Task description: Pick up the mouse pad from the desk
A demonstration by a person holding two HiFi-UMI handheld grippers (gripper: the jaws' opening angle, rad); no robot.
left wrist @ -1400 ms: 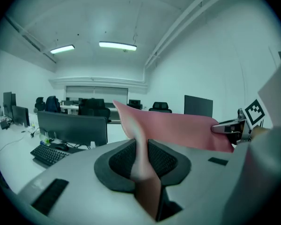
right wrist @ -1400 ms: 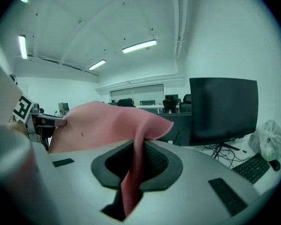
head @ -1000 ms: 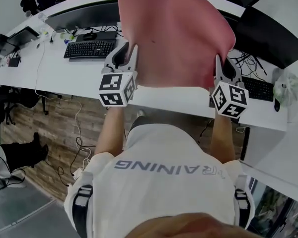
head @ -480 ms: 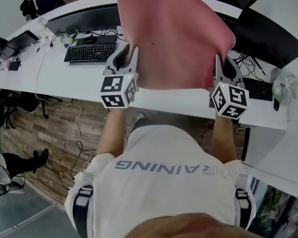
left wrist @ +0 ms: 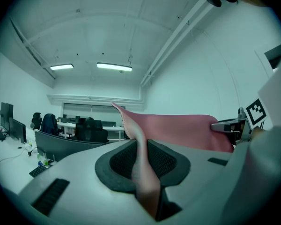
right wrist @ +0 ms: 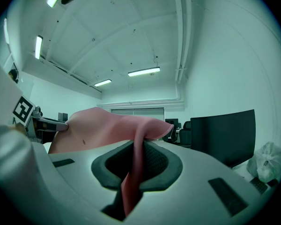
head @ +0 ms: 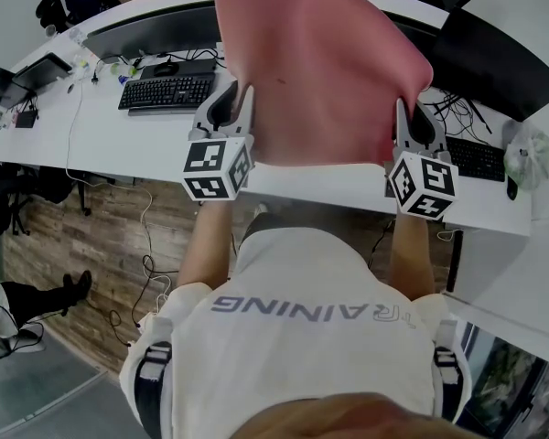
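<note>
A large pink mouse pad (head: 322, 71) hangs in the air above the white desk (head: 119, 135), held by its near edge at both corners. My left gripper (head: 239, 104) is shut on the pad's near left corner; in the left gripper view the pink sheet (left wrist: 145, 172) is pinched between the dark pads. My right gripper (head: 407, 117) is shut on the near right corner, and the right gripper view shows the pad (right wrist: 133, 172) clamped in the same way. The far part of the pad curls upward.
Two black keyboards (head: 167, 90) (head: 474, 160) lie on the desk, with a dark monitor (head: 494, 62) at the right and another monitor (head: 151, 33) at the left. A tablet (head: 23, 71), cables and a crumpled bag (head: 528, 158) sit near the desk's ends. Wood floor lies below.
</note>
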